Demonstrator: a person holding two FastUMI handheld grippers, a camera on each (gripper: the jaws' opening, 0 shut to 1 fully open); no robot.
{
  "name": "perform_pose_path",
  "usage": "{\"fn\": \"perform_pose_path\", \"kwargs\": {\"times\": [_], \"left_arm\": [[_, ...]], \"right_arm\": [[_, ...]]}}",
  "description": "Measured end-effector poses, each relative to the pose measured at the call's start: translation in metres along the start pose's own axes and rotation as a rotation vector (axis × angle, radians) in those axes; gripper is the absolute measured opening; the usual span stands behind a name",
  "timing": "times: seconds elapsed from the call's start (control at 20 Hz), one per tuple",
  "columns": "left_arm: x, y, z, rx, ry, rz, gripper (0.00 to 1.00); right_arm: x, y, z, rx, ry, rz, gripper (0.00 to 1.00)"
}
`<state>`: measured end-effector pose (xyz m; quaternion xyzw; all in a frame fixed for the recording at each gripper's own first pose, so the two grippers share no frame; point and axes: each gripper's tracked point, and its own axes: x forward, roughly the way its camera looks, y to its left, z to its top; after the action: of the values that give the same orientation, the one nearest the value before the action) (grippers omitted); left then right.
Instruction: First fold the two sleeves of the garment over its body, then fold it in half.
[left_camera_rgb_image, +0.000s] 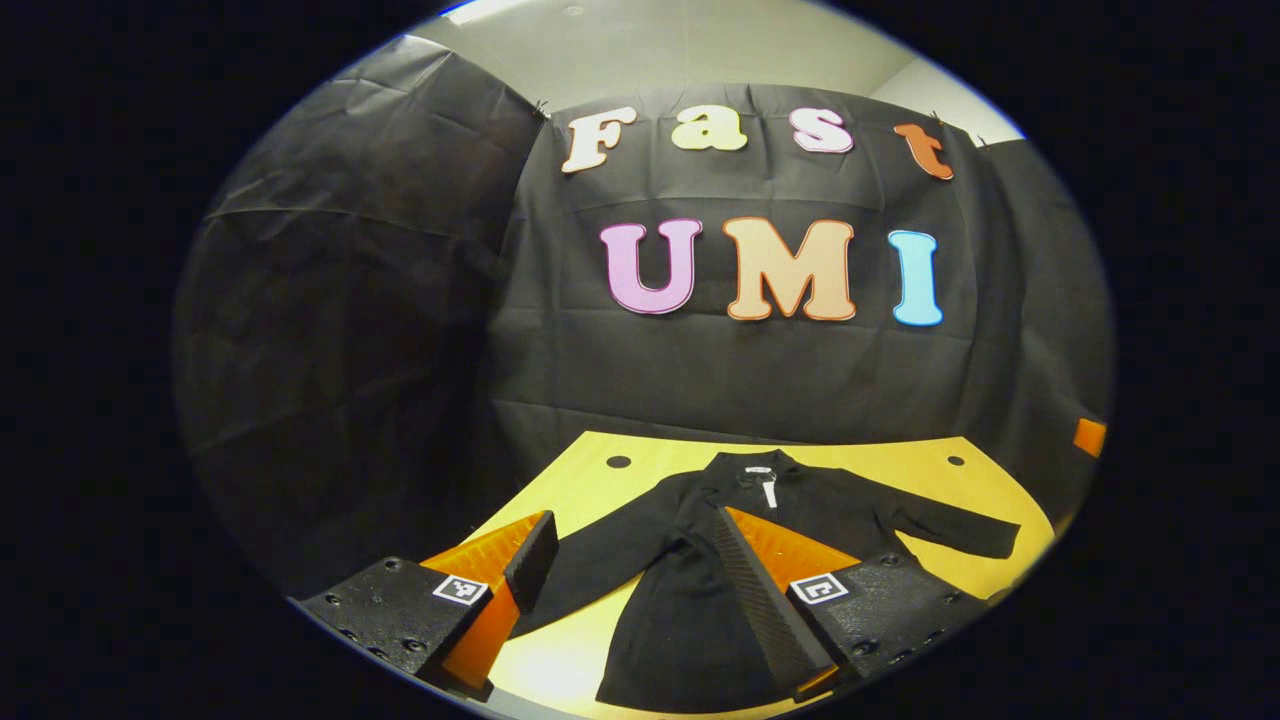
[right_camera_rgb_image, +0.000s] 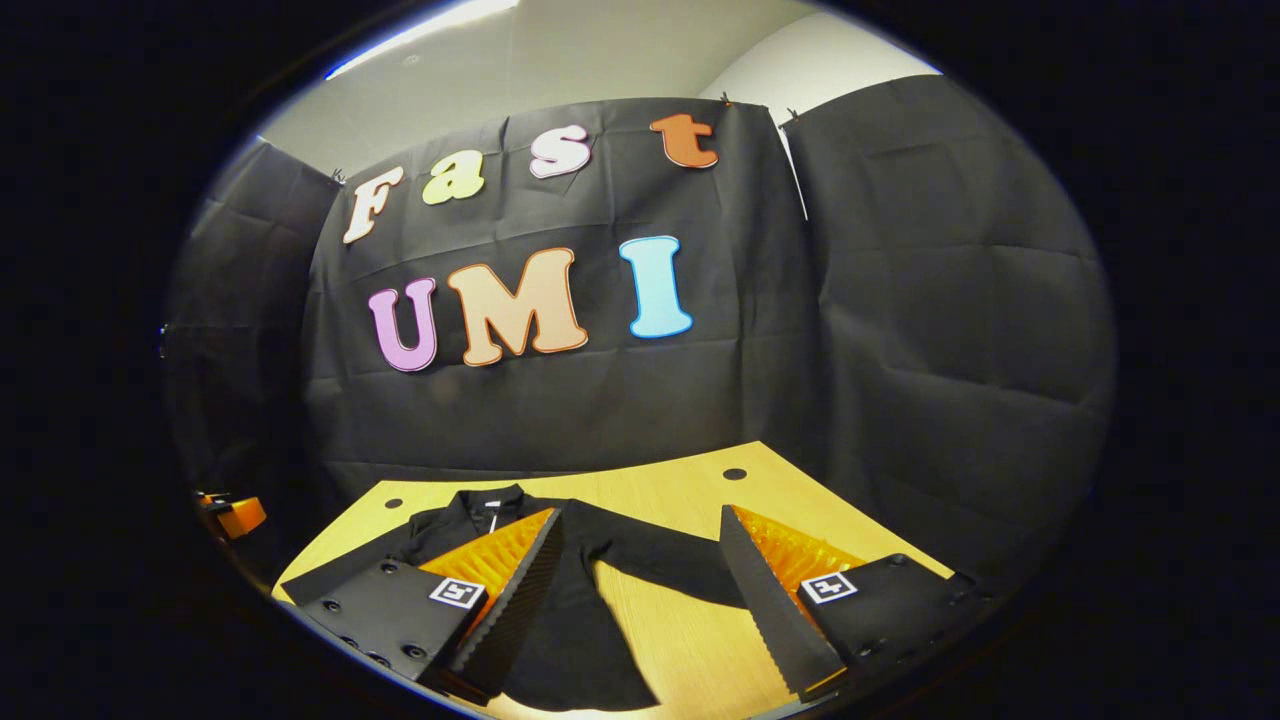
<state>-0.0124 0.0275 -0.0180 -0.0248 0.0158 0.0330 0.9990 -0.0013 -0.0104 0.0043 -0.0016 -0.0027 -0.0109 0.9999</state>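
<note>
A black long-sleeved garment (left_camera_rgb_image: 680, 610) lies flat on the yellow table (left_camera_rgb_image: 880, 465), collar (left_camera_rgb_image: 757, 470) at the far side and both sleeves spread outward. In the left gripper view its left sleeve (left_camera_rgb_image: 600, 560) runs toward me and its right sleeve (left_camera_rgb_image: 960, 535) points right. My left gripper (left_camera_rgb_image: 635, 520) hovers open over the left sleeve and body, holding nothing. In the right gripper view the garment (right_camera_rgb_image: 580, 620) lies low and left, one sleeve (right_camera_rgb_image: 660, 560) reaching between the fingers. My right gripper (right_camera_rgb_image: 640, 515) is open over that sleeve, with nothing gripped.
The table top (right_camera_rgb_image: 680, 490) has small round holes (left_camera_rgb_image: 618, 462) (right_camera_rgb_image: 735, 474) near its far corners. Black cloth walls stand close behind and beside it. A small orange object (left_camera_rgb_image: 1090, 437) (right_camera_rgb_image: 240, 515) shows past the table's side edge.
</note>
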Motion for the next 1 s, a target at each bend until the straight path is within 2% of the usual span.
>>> {"fn": "perform_pose_path", "kwargs": {"times": [0.1, 0.3, 1.0], "left_arm": [[-0.001, 0.0, -0.007, -0.016, 0.021, -0.004, 0.93], [-0.003, 0.001, -0.015, -0.019, 0.04, 0.001, 0.93], [0.006, -0.006, -0.003, -0.005, 0.015, -0.004, 0.93]], "right_arm": [[0.001, 0.002, -0.002, 0.0, 0.006, 0.001, 0.99], [0.005, 0.005, -0.002, 0.001, 0.01, 0.009, 0.96], [0.014, -0.018, 0.003, 0.009, 0.006, -0.031, 0.99]]}}
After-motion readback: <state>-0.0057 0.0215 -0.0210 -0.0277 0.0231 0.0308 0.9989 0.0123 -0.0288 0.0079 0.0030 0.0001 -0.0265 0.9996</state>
